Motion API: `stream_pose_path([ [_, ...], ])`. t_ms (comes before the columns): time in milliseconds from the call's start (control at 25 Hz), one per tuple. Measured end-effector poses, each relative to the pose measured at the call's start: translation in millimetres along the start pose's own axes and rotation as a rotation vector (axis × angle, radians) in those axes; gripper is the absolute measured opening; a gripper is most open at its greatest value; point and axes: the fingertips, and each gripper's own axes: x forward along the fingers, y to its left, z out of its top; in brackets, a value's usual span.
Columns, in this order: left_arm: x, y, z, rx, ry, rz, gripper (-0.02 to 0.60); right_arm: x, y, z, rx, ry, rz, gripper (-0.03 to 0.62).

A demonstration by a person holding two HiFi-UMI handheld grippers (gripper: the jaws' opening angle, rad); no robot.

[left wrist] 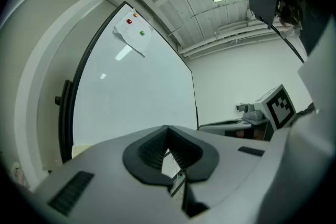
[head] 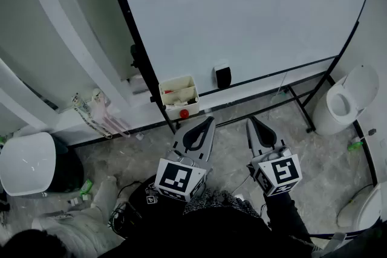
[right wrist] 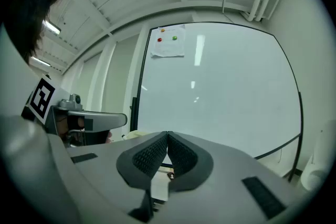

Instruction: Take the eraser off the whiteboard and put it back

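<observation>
The black eraser (head: 222, 76) clings to the lower part of the whiteboard (head: 242, 9), just above its bottom rail. Both grippers hover level in front of the board, below the eraser and apart from it. My left gripper (head: 209, 120) is shut with nothing in it, its tip below and left of the eraser. My right gripper (head: 250, 122) is shut and empty too, its tip below and right of the eraser. In the left gripper view the left gripper (left wrist: 167, 132) faces the whiteboard (left wrist: 131, 97). In the right gripper view the right gripper (right wrist: 168, 136) faces the whiteboard (right wrist: 220, 97). Neither of these two views shows the eraser.
A cream tray (head: 179, 93) with a red item hangs at the board's lower left corner. A paper sheet (right wrist: 168, 42) with magnets is pinned near the board's top. The stand's black legs (head: 300, 107) run over the floor. A white bin (head: 344, 99) stands right, another (head: 27, 163) left.
</observation>
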Motion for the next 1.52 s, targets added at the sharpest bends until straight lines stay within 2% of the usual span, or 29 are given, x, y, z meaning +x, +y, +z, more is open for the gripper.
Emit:
stream_pose_path([
  [440,-4,12,-11,-0.021,0.011,-0.006,0.002,20,6,0,0.017,0.0,-0.005,0.009],
  [760,-20,36,-7,-0.02,0.002,-0.001,0.002,35,16,4,0.013,-0.005,-0.027,0.009],
  [1080,-35,51,-8,-0.03,0.001,-0.018,0.002,45,34,0,0.014,0.031,-0.017,0.009],
  [1520,-28,55,-6,-0.055,-0.013,-0.02,0.002,50,36,6,0.008,0.021,-0.025,0.009],
])
